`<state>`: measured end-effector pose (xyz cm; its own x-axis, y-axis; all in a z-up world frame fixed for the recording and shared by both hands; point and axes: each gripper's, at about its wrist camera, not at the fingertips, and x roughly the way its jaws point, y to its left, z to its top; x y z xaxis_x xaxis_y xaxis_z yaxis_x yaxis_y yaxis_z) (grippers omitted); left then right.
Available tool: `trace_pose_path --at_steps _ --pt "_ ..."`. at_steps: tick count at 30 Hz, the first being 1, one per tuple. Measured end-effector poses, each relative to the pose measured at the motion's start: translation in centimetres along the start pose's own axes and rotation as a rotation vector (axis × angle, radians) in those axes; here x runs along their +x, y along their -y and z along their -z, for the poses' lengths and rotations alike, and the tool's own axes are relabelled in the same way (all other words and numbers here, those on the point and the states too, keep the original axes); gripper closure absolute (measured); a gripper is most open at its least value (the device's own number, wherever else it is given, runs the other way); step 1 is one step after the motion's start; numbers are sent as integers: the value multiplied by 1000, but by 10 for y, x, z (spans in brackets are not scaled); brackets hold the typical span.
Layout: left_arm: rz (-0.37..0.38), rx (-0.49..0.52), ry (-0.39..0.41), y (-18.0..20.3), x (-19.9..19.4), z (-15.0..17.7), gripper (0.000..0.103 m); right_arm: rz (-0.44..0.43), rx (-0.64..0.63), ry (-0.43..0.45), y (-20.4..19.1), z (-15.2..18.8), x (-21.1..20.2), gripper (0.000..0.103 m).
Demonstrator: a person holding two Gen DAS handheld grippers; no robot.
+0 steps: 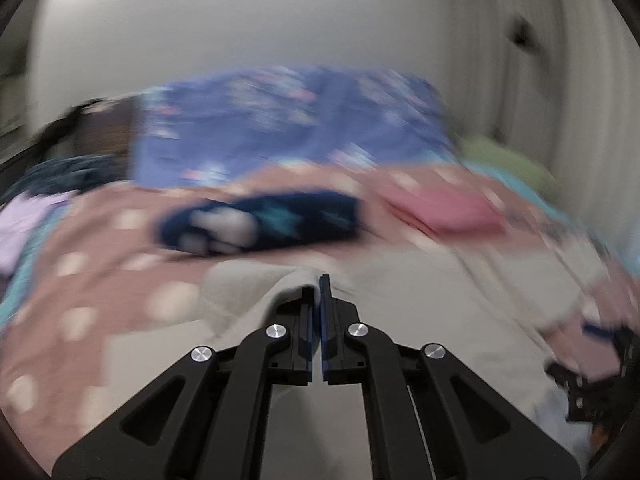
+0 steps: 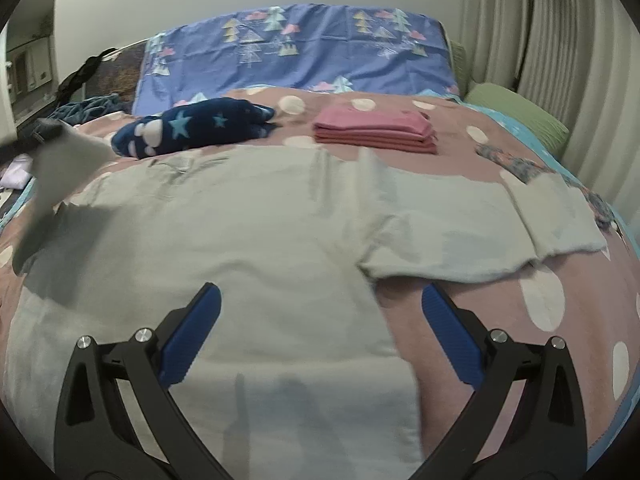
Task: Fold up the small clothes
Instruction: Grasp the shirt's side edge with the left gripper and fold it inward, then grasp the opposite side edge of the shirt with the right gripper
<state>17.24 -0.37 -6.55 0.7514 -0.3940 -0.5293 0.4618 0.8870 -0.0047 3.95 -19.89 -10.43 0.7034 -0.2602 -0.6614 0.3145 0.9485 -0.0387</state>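
Note:
A light grey T-shirt [image 2: 240, 232] lies spread on the pink dotted bedspread [image 2: 560, 304]. My left gripper [image 1: 319, 286] is shut on the shirt's left sleeve [image 1: 248, 284] and holds it lifted; this view is blurred. In the right wrist view the left gripper [image 2: 44, 132] shows at the far left with the raised sleeve [image 2: 68, 156] hanging from it. My right gripper [image 2: 320, 296] is open and empty, low over the shirt's right side below the right sleeve [image 2: 480, 220].
A folded pink stack [image 2: 374, 130] and a navy star-print garment [image 2: 192, 126] lie further up the bed. A blue tree-print pillow [image 2: 300, 52] is at the head. A green cushion [image 2: 520, 112] and curtains [image 2: 560, 40] are on the right. Loose clothes [image 2: 16, 172] lie at the left edge.

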Motion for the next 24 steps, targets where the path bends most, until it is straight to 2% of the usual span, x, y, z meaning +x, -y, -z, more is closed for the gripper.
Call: trace_pose_path --at_steps 1,3,5,7,10,12,14,16,17,21,24 --pt "31 44 -43 22 14 11 96 7 7 -6 5 1 1 2" --pt "84 121 -129 52 37 32 68 22 21 -20 16 3 3 2" --pt "96 203 -174 71 44 53 61 33 29 -29 26 4 4 2" --pt "74 255 -193 77 43 63 57 29 32 -35 31 4 6 2" --pt "47 241 -165 53 18 68 49 -19 32 -45 30 1 9 2" --pt "5 208 -146 37 2 71 41 -92 11 -39 20 -5 9 4" --pt "-55 161 -134 13 -15 76 41 -146 -36 -30 3 -10 9 16" --pt "-135 123 -142 -13 -27 85 40 -209 -111 -32 -22 -16 11 33" --pt "-164 111 -151 -24 -29 88 40 -240 -141 -38 -35 -17 13 36" --pt "-351 72 -243 -65 -23 107 40 -330 -259 -52 -85 -20 20 37" --pt "-424 61 -286 -83 -22 117 40 -383 -379 -60 -123 -14 24 37"
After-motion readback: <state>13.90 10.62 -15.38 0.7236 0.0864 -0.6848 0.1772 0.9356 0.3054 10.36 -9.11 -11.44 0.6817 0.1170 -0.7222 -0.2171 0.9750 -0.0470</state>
